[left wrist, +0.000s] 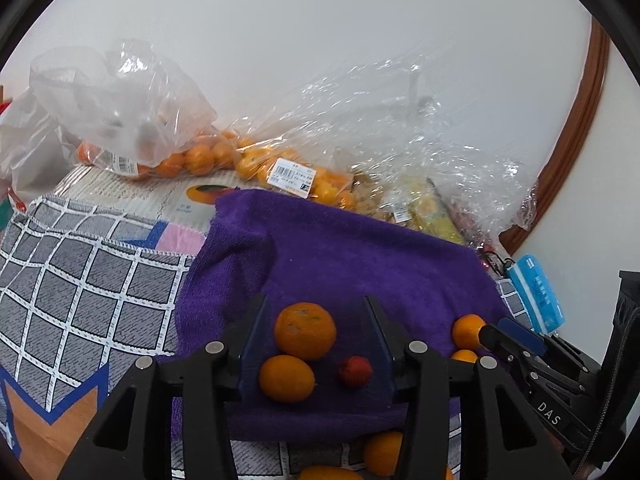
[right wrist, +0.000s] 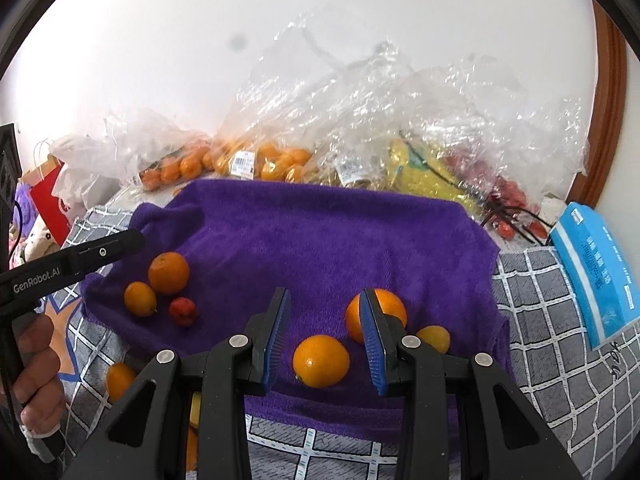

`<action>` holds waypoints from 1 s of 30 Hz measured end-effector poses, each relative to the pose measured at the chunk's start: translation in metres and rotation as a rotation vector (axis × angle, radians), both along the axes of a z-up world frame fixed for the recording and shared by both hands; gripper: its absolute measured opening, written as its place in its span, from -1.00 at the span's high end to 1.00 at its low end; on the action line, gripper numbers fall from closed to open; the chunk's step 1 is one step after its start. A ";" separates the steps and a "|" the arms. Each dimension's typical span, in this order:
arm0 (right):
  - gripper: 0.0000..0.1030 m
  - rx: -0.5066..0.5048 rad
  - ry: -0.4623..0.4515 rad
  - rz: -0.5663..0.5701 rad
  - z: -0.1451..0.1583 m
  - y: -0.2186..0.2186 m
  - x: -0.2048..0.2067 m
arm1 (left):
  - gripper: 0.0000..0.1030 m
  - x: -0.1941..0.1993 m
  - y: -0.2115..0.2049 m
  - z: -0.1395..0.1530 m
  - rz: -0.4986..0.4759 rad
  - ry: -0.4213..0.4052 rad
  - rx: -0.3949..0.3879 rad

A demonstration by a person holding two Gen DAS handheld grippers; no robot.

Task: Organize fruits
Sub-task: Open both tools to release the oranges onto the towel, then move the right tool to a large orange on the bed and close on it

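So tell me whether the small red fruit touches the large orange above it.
Apart: the right wrist view shows purple towel between the small red fruit and the large orange.

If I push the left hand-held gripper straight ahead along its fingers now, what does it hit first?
Probably the larger orange, which sits between the open fingers of the left hand-held gripper, just beyond a smaller orange and a small red fruit on the purple towel. Depth is hard to judge through the fisheye.

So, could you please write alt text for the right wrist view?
The right tool hangs open over a purple towel, with an orange lying loose between its fingers. Left on the towel lie two more oranges and a small red fruit; bagged fruit sits behind.
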State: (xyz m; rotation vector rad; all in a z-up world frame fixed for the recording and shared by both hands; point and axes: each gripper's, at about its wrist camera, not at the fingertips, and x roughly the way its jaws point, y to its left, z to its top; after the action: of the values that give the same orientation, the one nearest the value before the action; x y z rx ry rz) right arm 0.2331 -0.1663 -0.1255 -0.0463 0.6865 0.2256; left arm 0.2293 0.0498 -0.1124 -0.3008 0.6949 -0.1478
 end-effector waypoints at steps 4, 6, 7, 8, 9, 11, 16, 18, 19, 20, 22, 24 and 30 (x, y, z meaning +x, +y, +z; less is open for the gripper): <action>0.31 -0.021 -0.031 -0.024 0.009 0.002 -0.009 | 0.13 -0.005 -0.004 0.008 -0.009 -0.012 0.027; 0.31 -0.014 -0.030 -0.035 0.014 0.002 -0.015 | 0.12 -0.010 -0.001 0.014 -0.026 -0.016 -0.002; 0.31 -0.009 -0.031 -0.037 0.016 0.002 -0.018 | 0.08 -0.012 0.000 0.016 -0.034 -0.018 -0.015; 0.31 -0.005 -0.036 -0.040 0.019 0.002 -0.022 | 0.07 -0.015 0.002 0.018 -0.042 -0.020 -0.029; 0.31 -0.005 -0.039 -0.043 0.020 0.002 -0.025 | 0.07 -0.017 0.003 0.018 -0.042 -0.018 -0.030; 0.31 0.000 -0.049 -0.063 0.024 0.001 -0.033 | 0.07 -0.022 0.007 0.018 -0.036 -0.009 -0.023; 0.29 0.044 -0.010 -0.080 0.025 -0.003 -0.047 | 0.07 -0.039 0.019 0.019 -0.017 0.008 -0.013; 0.29 0.051 0.008 -0.077 0.025 -0.004 -0.054 | 0.07 -0.046 0.023 0.021 -0.009 0.005 -0.007; 0.29 0.053 0.012 -0.074 0.024 -0.004 -0.057 | 0.07 -0.051 0.025 0.022 -0.006 0.005 -0.003; 0.29 0.054 0.018 -0.068 0.024 -0.003 -0.062 | 0.07 -0.053 0.027 0.022 -0.005 0.005 -0.001; 0.29 0.052 0.025 -0.065 0.022 -0.002 -0.068 | 0.07 -0.061 0.031 0.021 0.000 0.012 0.008; 0.29 0.048 0.035 -0.058 0.020 0.000 -0.075 | 0.07 -0.067 0.034 0.019 0.006 0.017 0.013; 0.29 0.079 0.075 -0.022 0.007 0.008 -0.088 | 0.07 -0.083 0.050 0.006 0.037 0.055 0.026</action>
State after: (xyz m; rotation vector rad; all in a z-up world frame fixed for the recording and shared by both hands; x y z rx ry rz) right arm 0.1452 -0.1581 -0.1180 0.0455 0.7521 0.2346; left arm 0.1464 0.1001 -0.1064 -0.2934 0.7450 -0.0954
